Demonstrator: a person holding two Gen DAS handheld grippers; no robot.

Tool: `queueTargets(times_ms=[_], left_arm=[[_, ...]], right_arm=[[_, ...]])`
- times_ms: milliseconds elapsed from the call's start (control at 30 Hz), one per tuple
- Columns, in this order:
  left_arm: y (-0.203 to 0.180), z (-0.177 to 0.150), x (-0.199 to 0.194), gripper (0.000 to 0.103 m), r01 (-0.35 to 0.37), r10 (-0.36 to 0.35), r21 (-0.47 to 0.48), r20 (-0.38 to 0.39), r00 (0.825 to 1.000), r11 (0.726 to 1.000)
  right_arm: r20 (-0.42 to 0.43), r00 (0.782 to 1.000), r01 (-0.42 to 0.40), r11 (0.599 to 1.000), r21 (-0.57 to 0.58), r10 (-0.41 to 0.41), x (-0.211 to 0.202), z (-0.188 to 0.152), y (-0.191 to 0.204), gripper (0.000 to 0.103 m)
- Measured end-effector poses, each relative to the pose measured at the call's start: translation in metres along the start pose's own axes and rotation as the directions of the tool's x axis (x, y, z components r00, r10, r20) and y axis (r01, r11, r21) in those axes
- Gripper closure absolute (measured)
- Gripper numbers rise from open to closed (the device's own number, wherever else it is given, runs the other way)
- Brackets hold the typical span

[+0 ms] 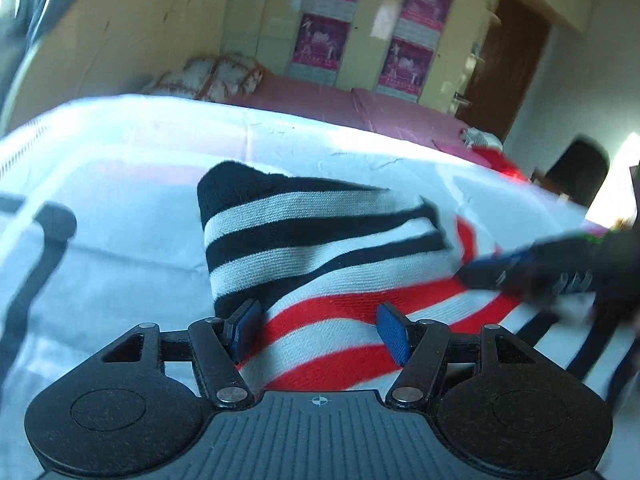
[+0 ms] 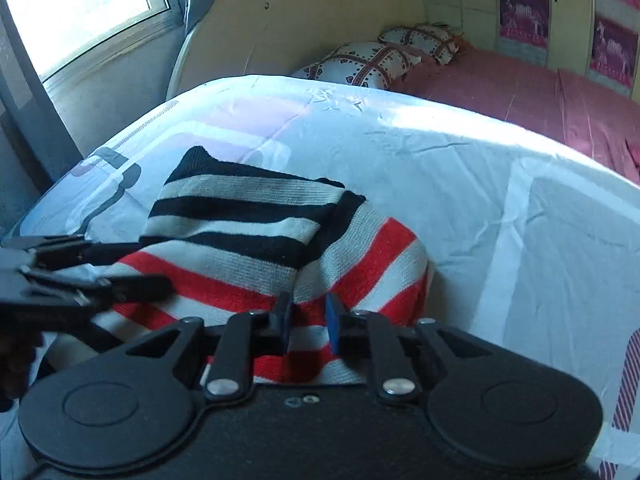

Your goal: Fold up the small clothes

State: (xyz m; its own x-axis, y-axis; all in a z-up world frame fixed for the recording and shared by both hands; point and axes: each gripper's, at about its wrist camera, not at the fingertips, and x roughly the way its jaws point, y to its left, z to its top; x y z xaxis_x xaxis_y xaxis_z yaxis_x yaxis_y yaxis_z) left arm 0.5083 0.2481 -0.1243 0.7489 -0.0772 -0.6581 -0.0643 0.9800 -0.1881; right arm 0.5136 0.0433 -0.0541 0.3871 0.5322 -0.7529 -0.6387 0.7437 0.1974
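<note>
The left tongs [image 1: 320, 330] stand wide over the near red-and-white hem of the striped knitted sweater [image 1: 320, 248], pads clear of it. The right tongs [image 2: 308, 326] are narrow, seemingly pinching that hem. The sweater lies folded on the bed's white sheet [image 2: 460, 168], black-and-white sleeve across it, pillows [image 2: 360, 62] beyond.

A small knitted sweater [image 1: 320, 264] lies on a white sheet over a bed. Its body carries red and off-white stripes, and a sleeve [image 2: 240, 216] in black and off-white stripes, ending in a solid black cuff, is folded across the top of it. The garment is bunched into a compact, partly folded bundle, its far right edge rounded over.
</note>
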Motion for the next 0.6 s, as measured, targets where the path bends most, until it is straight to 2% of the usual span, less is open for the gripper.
queueTargets(times_ms=[67,133,200,300,400,467,533,600], left_arm=[[-0.007,0.003,-0.014,0.04,-0.008,0.008,0.011,0.009,1.0,1.0],[-0.008,0.001,-0.04,0.04,0.014,-0.015,0.017,0.068,0.998,1.0],[0.002,-0.016,-0.082,0.04,0.025,-0.027,0.013,0.121,0.992,1.0],[-0.01,-0.031,-0.112,0.04,0.049,-0.053,0.03,0.172,0.984,0.998],[-0.021,-0.042,-0.113,0.04,0.09,-0.093,0.023,0.162,0.982,0.996],[-0.029,-0.059,-0.102,0.04,0.097,-0.099,0.028,0.112,0.989,0.995],[-0.037,-0.075,-0.099,0.04,0.049,-0.06,0.109,0.099,0.993,0.993],[-0.041,-0.086,-0.104,0.04,0.019,-0.037,0.167,0.104,0.994,0.986]], right_arm=[[0.004,1.0,-0.001,0.999,0.037,0.001,-0.011,-0.002,-0.005,0.09],[0.06,0.998,0.013,1.0,-0.006,-0.013,-0.043,-0.011,0.0,0.089],[0.105,0.994,-0.001,0.999,-0.041,0.006,-0.077,-0.028,0.006,0.089],[0.143,0.99,0.005,0.993,-0.119,0.012,-0.099,-0.038,0.038,0.091],[0.143,0.99,0.007,0.984,-0.176,0.019,-0.101,-0.038,0.06,0.092],[0.095,0.995,0.052,0.981,-0.185,-0.035,-0.085,-0.041,0.064,0.097],[0.054,0.992,0.126,0.973,-0.193,-0.118,-0.07,-0.053,0.057,0.097],[0.059,0.994,0.098,0.984,-0.15,-0.09,-0.067,-0.064,0.049,0.097]])
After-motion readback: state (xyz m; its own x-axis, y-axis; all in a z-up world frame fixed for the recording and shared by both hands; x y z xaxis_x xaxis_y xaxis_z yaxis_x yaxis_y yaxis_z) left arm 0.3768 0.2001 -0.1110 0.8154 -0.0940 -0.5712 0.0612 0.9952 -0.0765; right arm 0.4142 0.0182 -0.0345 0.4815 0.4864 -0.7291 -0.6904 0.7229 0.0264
